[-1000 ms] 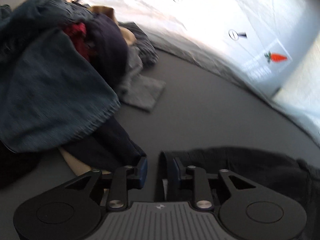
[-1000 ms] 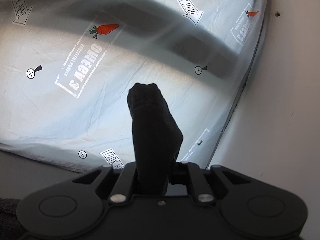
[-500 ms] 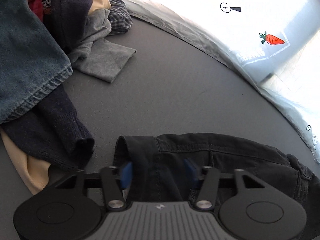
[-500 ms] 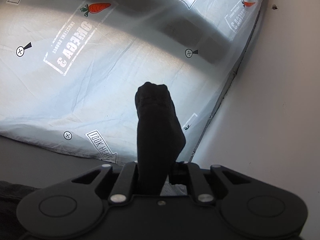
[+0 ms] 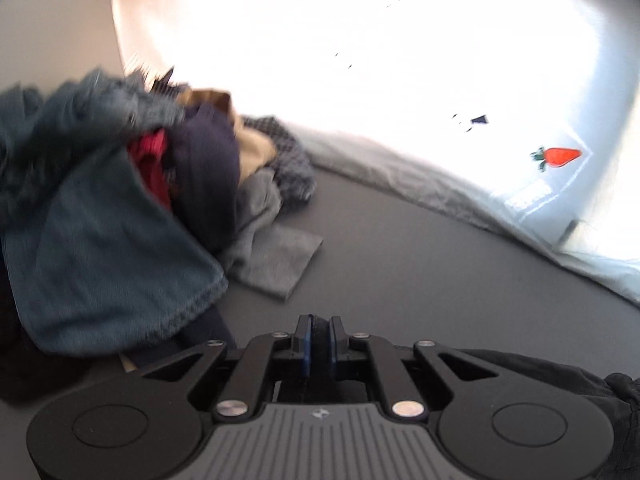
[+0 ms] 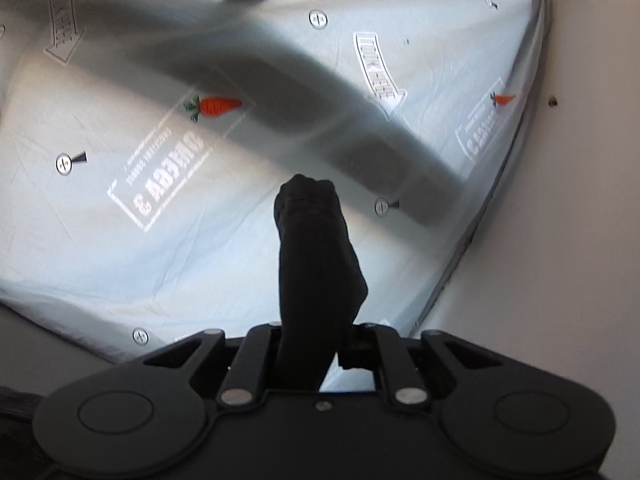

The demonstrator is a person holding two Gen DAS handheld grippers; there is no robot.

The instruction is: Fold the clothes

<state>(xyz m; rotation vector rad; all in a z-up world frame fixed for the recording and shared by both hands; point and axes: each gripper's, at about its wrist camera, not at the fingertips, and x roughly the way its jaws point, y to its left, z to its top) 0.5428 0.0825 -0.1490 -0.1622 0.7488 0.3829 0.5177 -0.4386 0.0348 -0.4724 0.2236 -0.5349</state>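
Left hand-held gripper [image 5: 319, 334]: jaws have just closed, pinching a dark fold of the black trousers [image 5: 532, 372].
Right hand-held gripper [image 6: 316, 344]: clamped on the trousers' other end, cloth sticking up ahead.
Trousers: slung between both, long axis running rightward from the left one.
Clothes pile [image 5: 120, 216]: ahead-left on the counter [image 5: 420, 272].
Next, likely: lift together, spread flat.

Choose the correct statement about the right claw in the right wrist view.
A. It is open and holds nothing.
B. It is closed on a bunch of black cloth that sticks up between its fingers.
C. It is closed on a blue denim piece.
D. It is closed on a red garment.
B: the right claw is closed on the black cloth, which rises in front of the white printed sheet.
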